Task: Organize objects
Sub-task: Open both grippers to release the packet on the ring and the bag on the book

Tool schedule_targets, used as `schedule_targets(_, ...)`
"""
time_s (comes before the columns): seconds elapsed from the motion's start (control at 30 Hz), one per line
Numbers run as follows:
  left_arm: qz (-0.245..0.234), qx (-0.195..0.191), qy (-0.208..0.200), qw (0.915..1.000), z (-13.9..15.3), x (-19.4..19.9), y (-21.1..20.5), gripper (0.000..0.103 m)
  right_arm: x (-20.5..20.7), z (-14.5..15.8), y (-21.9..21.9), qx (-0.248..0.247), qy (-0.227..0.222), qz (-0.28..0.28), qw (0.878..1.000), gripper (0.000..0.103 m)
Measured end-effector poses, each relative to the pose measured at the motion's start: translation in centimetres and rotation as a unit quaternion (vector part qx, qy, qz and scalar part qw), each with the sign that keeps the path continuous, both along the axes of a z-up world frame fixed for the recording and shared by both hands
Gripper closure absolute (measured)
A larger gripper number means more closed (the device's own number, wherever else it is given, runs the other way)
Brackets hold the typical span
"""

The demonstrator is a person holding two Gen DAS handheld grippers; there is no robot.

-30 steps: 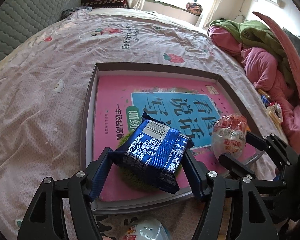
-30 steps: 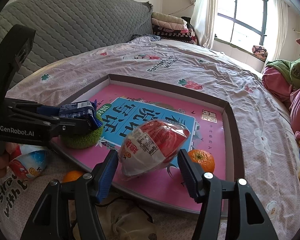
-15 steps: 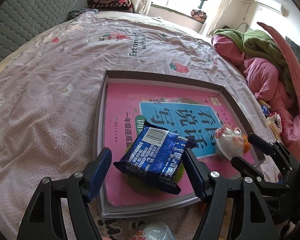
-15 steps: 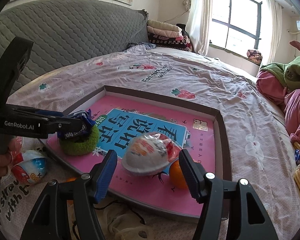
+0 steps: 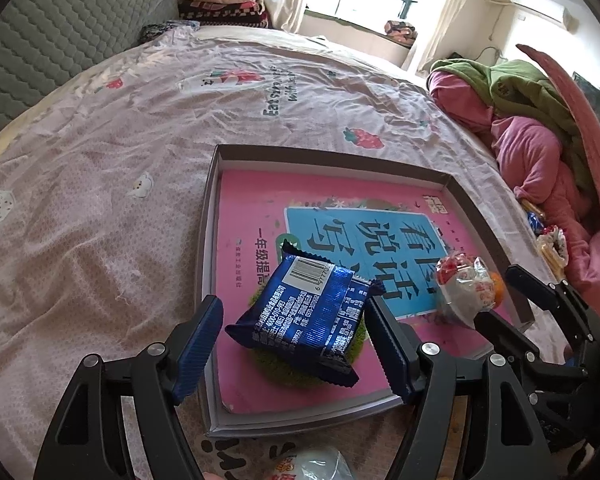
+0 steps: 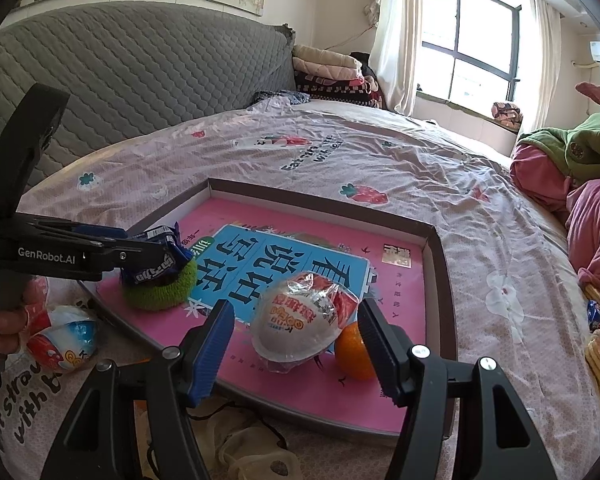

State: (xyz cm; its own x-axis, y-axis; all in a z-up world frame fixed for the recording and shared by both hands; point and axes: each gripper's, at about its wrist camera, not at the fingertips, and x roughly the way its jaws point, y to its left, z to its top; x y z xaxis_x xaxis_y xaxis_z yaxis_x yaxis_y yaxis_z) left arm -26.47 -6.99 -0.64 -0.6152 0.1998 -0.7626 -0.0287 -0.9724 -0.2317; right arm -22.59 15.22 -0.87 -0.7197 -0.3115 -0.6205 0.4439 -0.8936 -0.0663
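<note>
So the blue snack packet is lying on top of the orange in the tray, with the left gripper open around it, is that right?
Not quite: the blue snack packet lies on the green scrubber, not on the orange. The right wrist view shows the orange apart from it, beside the wrapped egg. The rest holds: it is in the tray, and the left gripper is open around it.

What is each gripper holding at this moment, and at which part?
Nothing is held. The left gripper has open jaws around the blue packet, which rests on the green pad. The right gripper has open jaws around the wrapped egg lying in the tray.
</note>
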Motion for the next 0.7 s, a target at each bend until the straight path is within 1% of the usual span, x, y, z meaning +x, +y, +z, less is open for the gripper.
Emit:
schedule_targets(0.43, 0.008, -0.007, 0.017, 0.9998, 1.6, 0.7, -0.1, 0.028, 0.2, 0.6, 0.3, -0.004, 0.009, -0.005, 1.0, 0.039)
schedule_targets(0.57, 0.01, -0.007, 0.022, 0.9997, 2.7, 1.2, -0.1, 0.028, 0.4, 0.9, 0.5, -0.006, 0.015, -0.007, 1.0, 0.039)
schedule_targets(0.7, 0.01, -0.016, 0.034, 0.9993, 3.7, 1.9, 0.1, 0.028, 0.5, 1.3, 0.8, -0.008, 0.023, -0.011, 1.0, 0.039)
